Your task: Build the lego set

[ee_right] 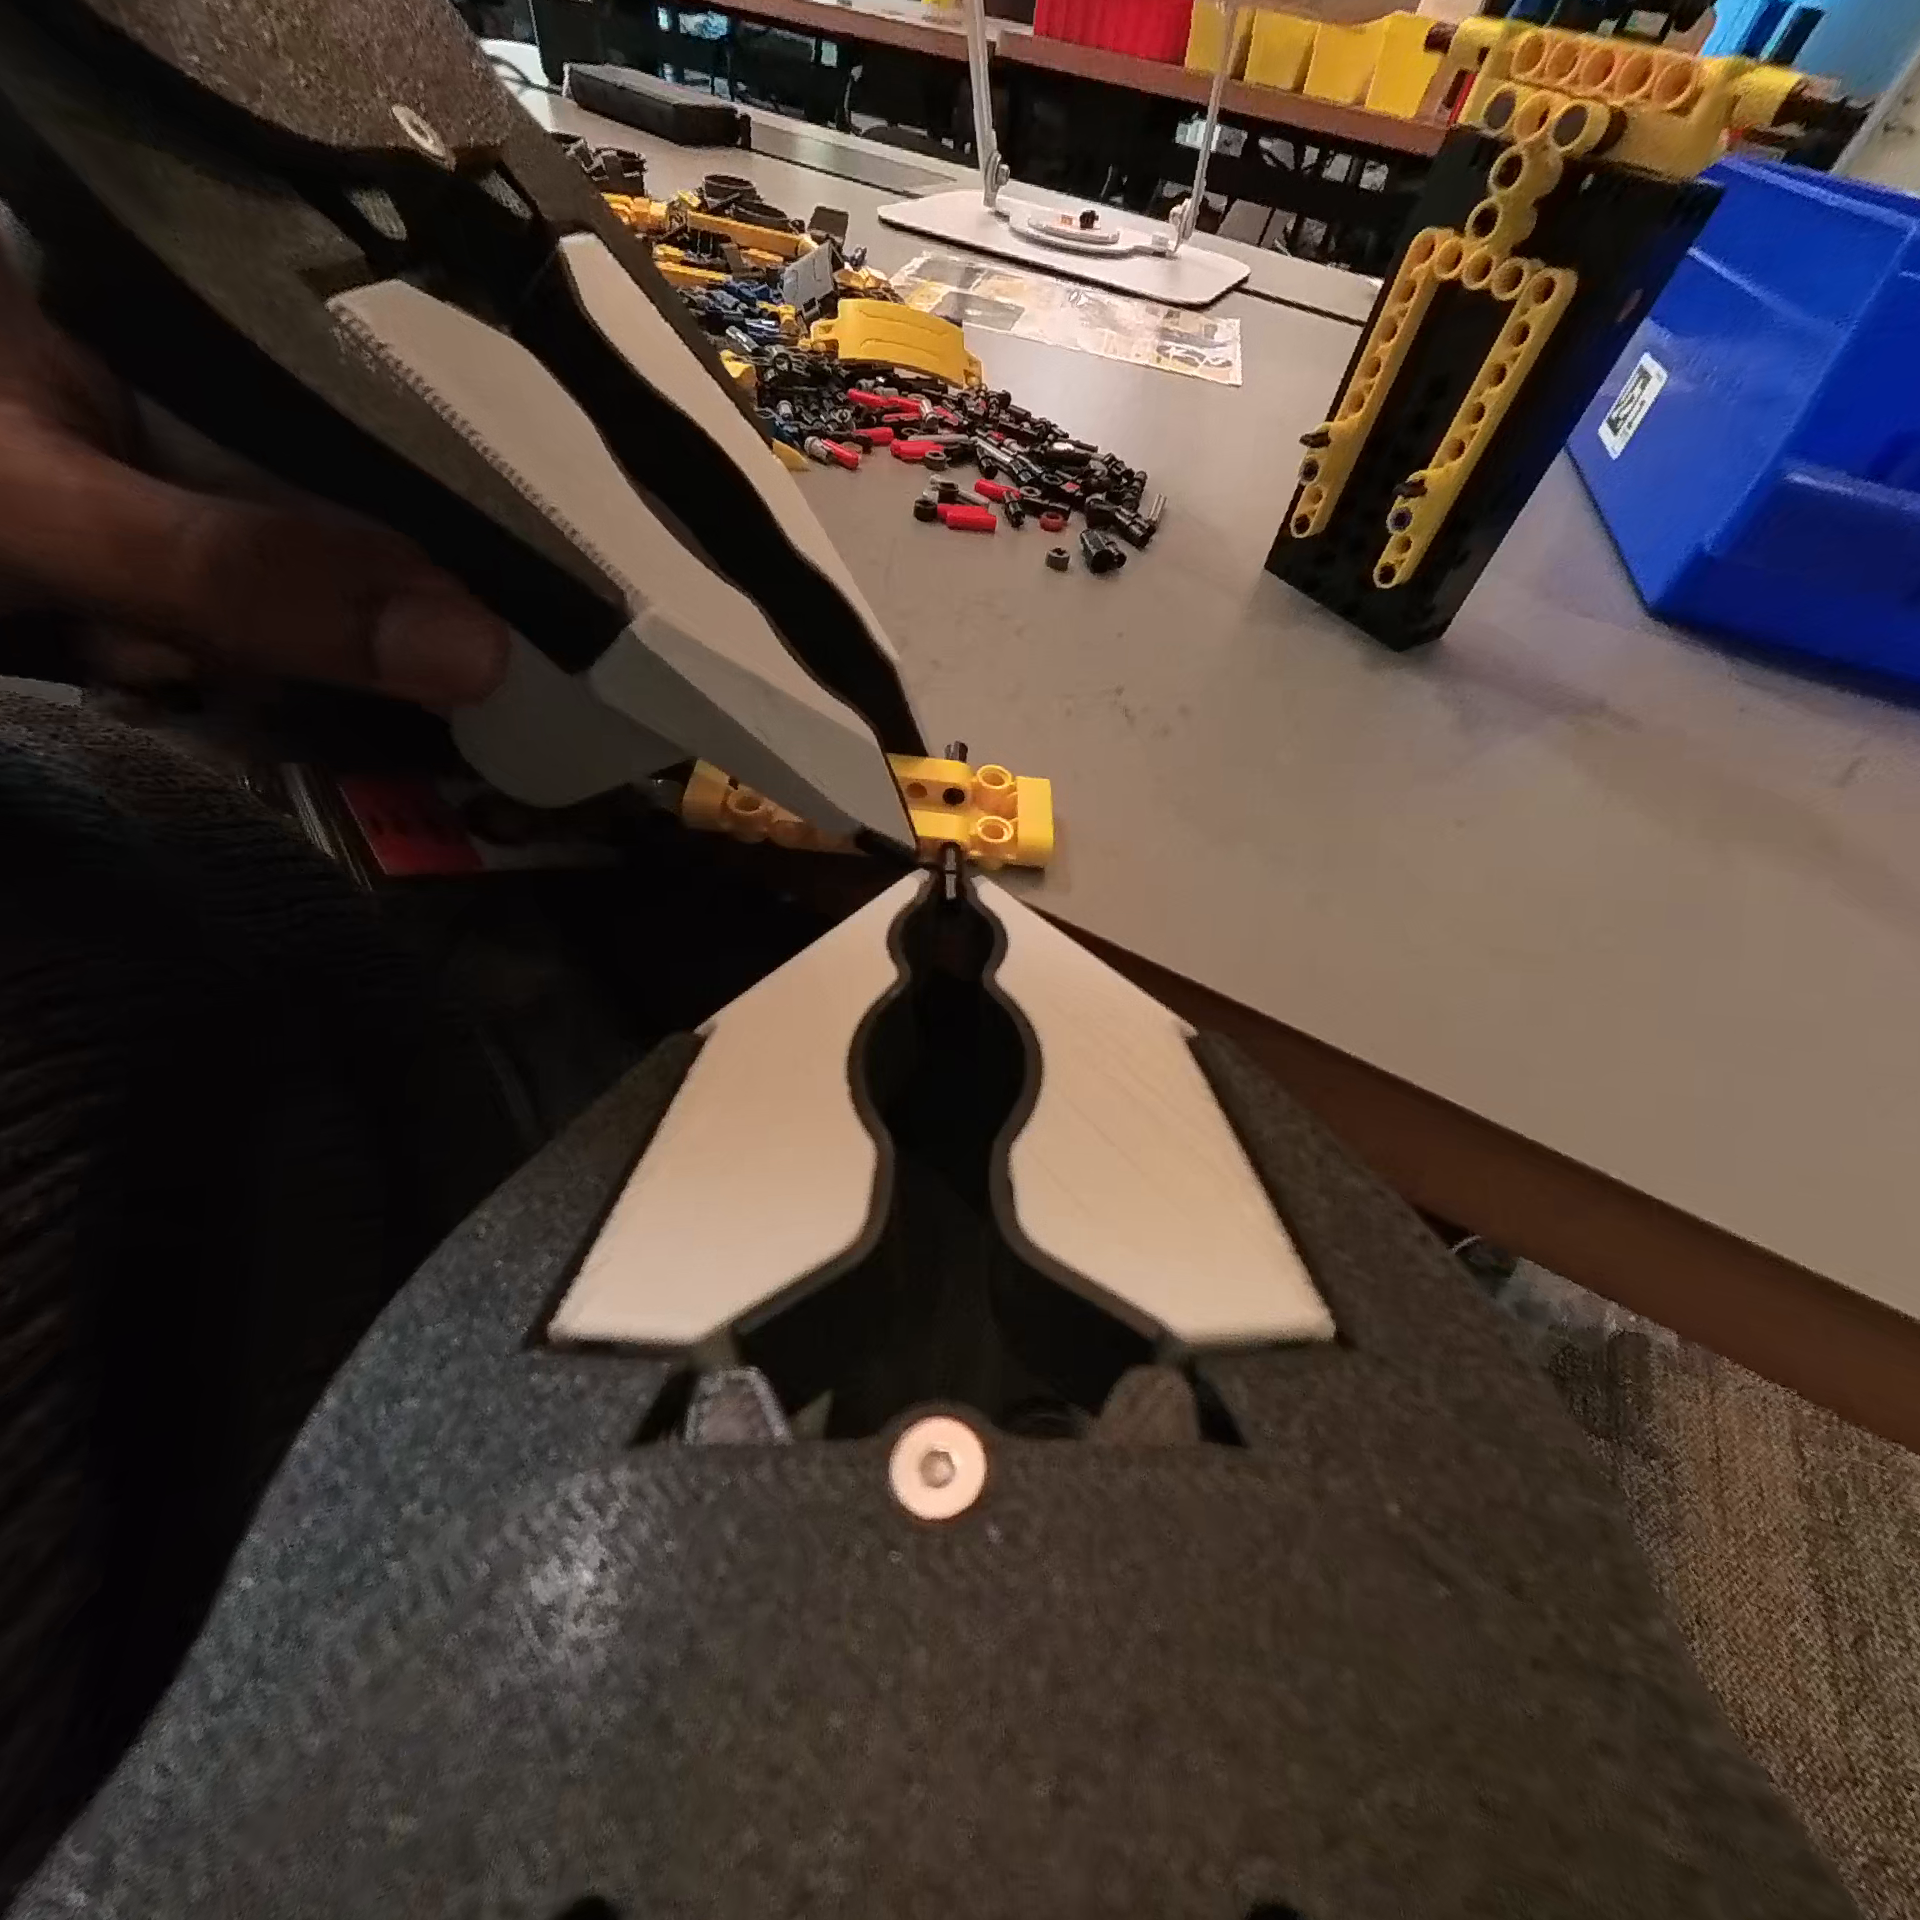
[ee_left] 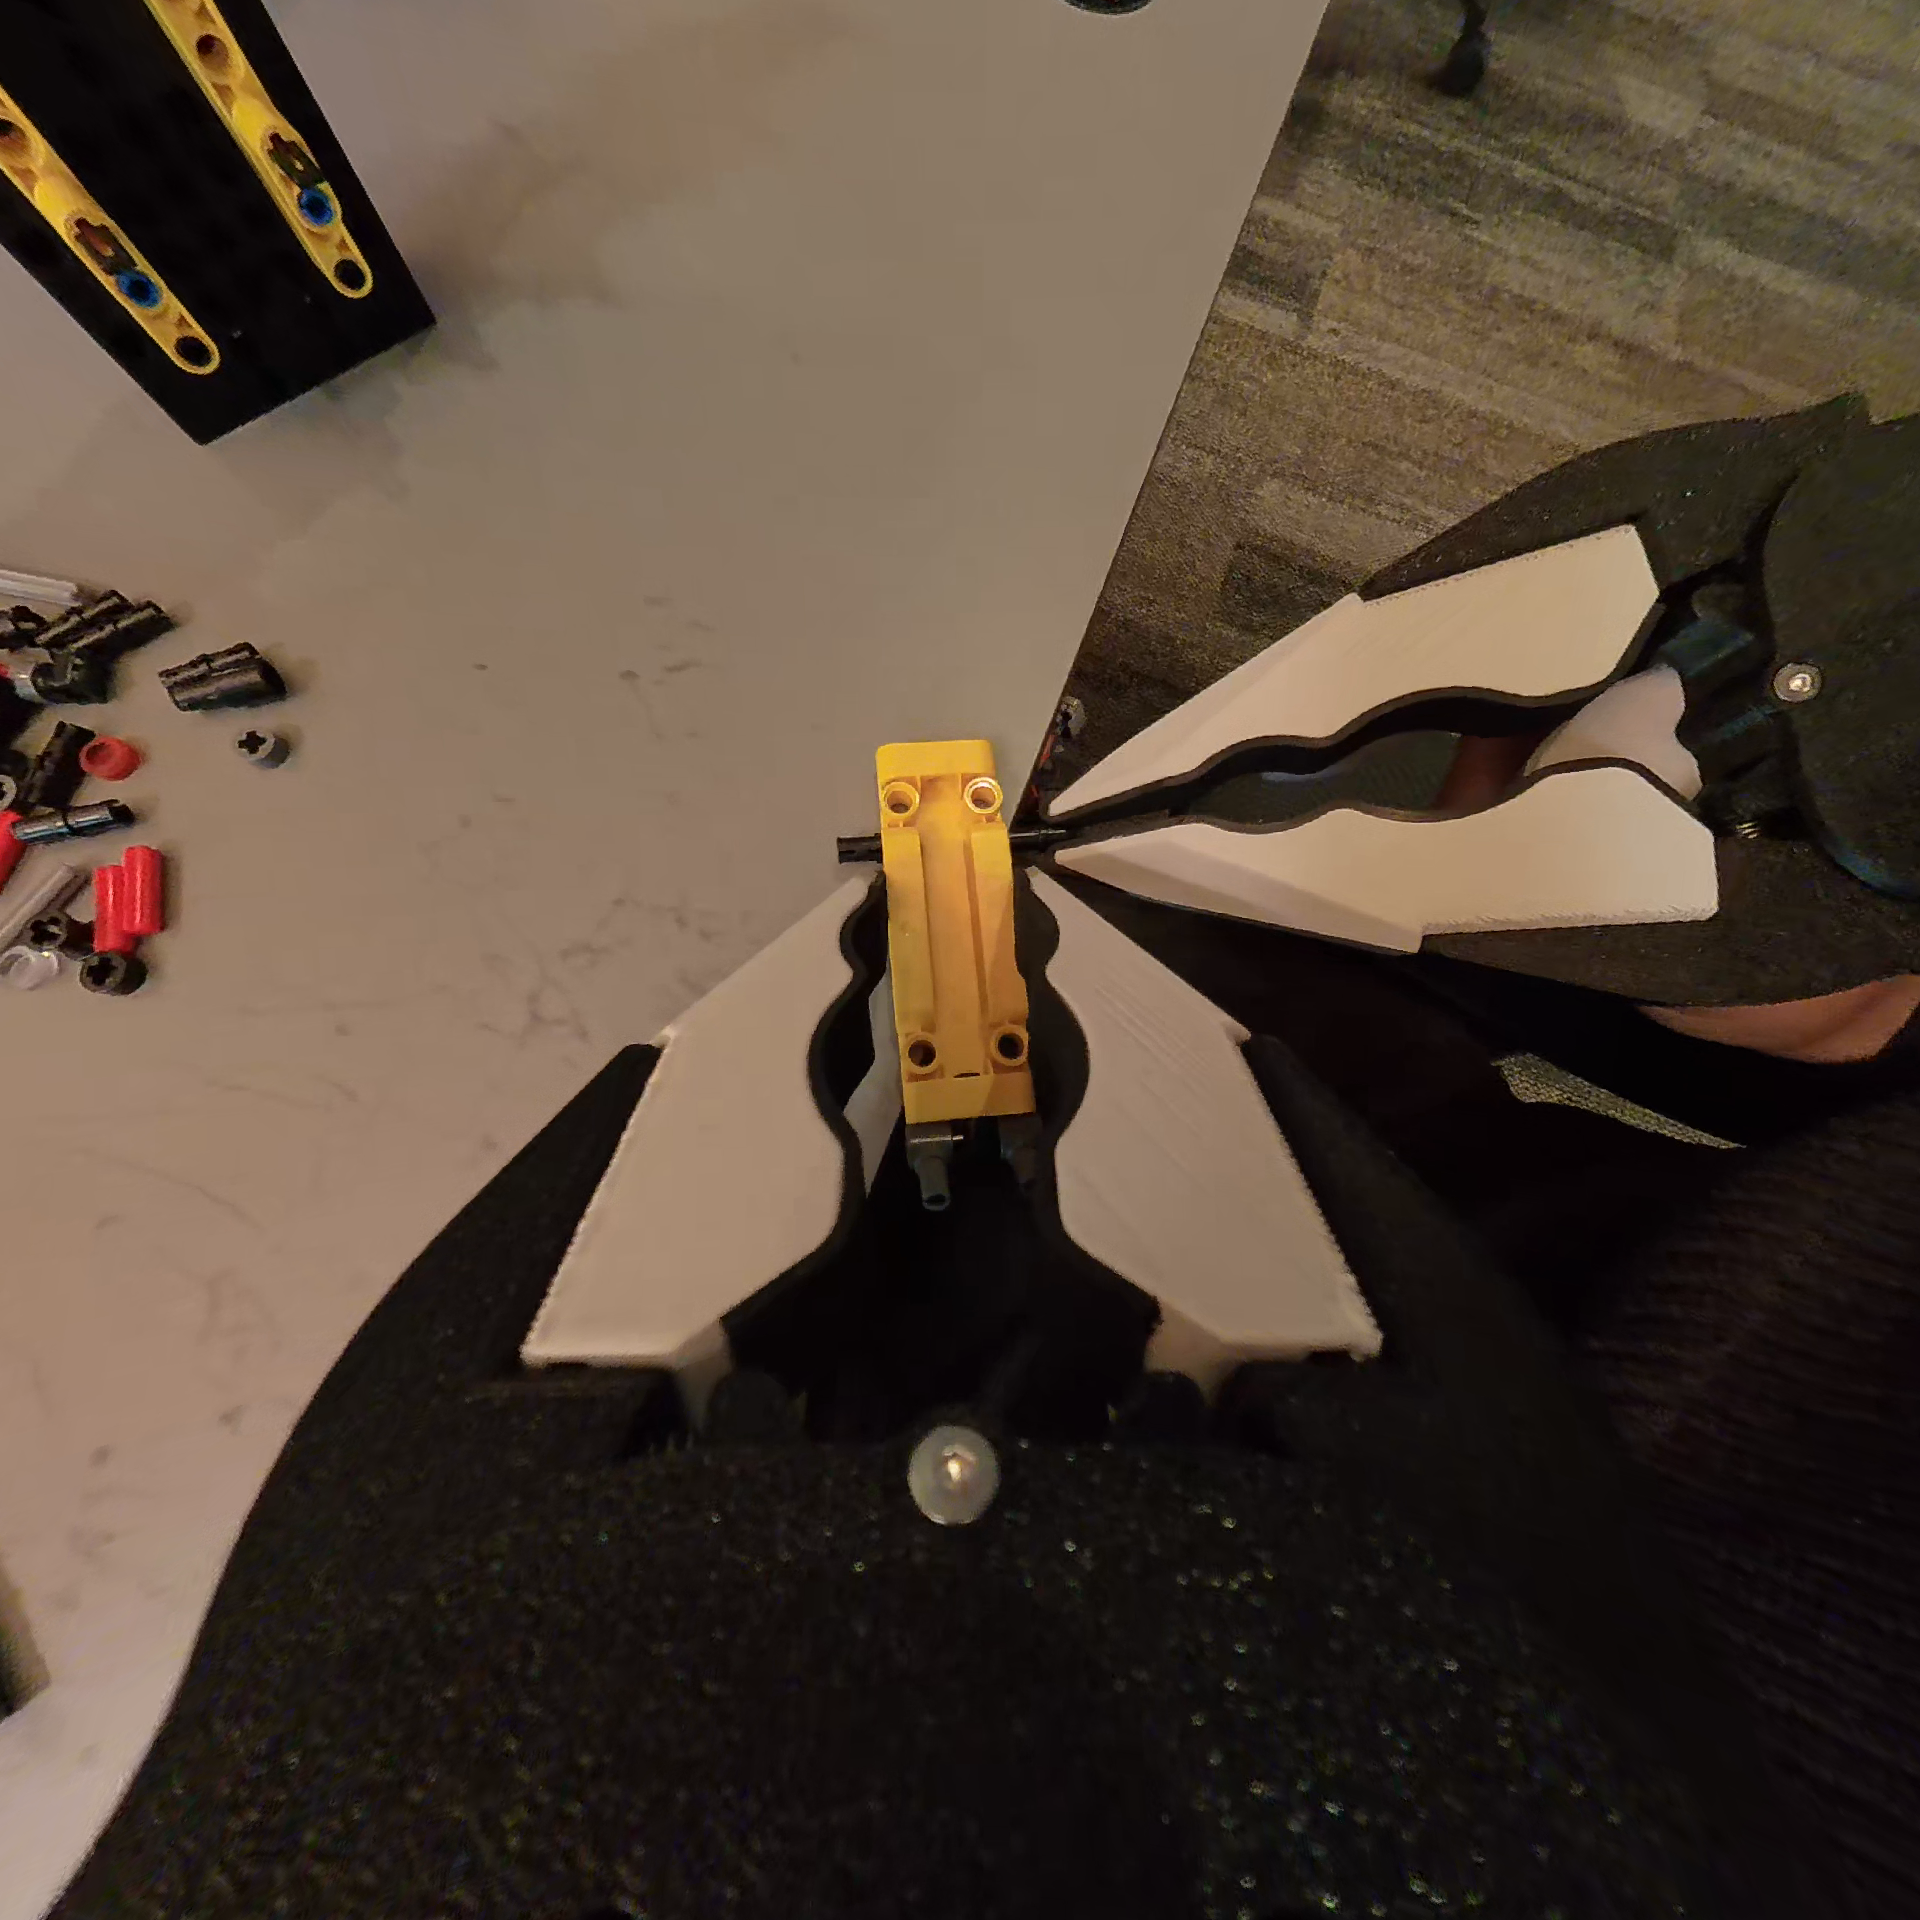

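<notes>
My left gripper (ee_left: pixel 956 883) is shut on a yellow studless panel piece (ee_left: pixel 951 935) and holds it just above the grey table's edge (ee_left: pixel 1122 582). A black pin stub (ee_left: pixel 854 844) sticks out of the piece's left side. My right gripper (ee_left: pixel 1051 828) comes in from the right, its tips shut on a small black pin (ee_left: pixel 1031 834) at the piece's right side. In the right wrist view, the right gripper (ee_right: pixel 951 883) pinches that pin (ee_right: pixel 952 864) against the yellow piece (ee_right: pixel 987 810). The left gripper (ee_right: pixel 902 831) reaches down from the upper left, held by a hand (ee_right: pixel 260 582).
A black stand with yellow holed beams (ee_left: pixel 197 208) (ee_right: pixel 1455 416) stands on the table. A pile of small black, red and yellow parts (ee_left: pixel 83 779) (ee_right: pixel 987 447) lies nearby. A blue bin (ee_right: pixel 1787 416) sits at the right. Carpet (ee_left: pixel 1558 312) lies beyond the edge. Less than 4 cm separates the two grippers' tips.
</notes>
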